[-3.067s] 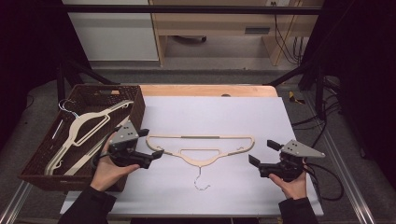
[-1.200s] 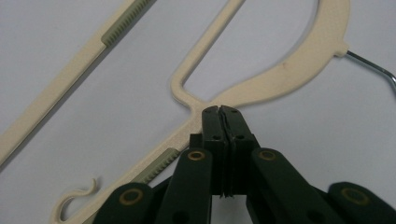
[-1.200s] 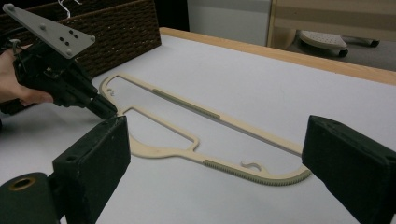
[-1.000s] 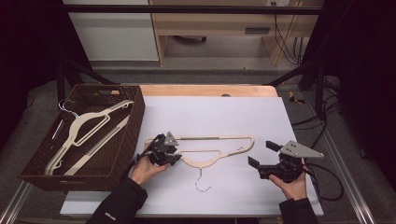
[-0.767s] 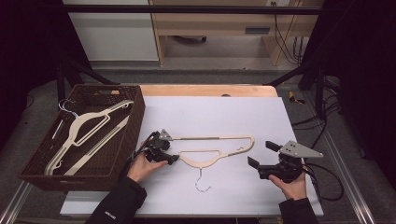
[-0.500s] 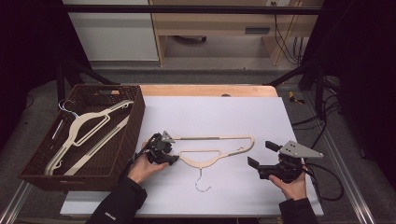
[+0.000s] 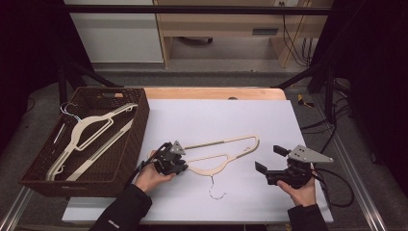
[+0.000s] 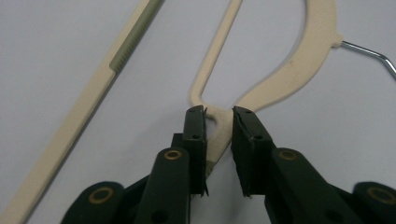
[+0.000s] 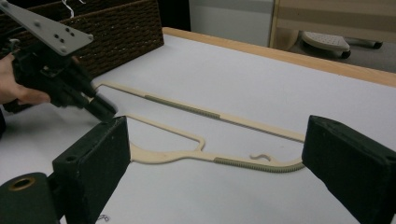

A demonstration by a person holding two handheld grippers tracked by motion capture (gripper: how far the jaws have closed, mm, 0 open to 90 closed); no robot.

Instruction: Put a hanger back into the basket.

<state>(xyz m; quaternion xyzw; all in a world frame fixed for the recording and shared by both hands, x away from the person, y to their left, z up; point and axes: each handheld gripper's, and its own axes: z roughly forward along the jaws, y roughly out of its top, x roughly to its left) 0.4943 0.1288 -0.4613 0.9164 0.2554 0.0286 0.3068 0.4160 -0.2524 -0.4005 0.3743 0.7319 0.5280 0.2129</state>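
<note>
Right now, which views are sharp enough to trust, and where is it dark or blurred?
High view: even light on the table, surroundings dark. Left gripper view: hanger sharp, tongs slightly soft. Right gripper view: its tongs blurred, hanger sharp.

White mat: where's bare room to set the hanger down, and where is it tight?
Free: the far half of the white mat, between the wicker basket and the mat's right edge. Also the near strip between the two hands.

Tight: mid-mat, where the cream hanger lies, left tongs shut on its end and right tongs open beside it. The basket already holds hangers.
</note>
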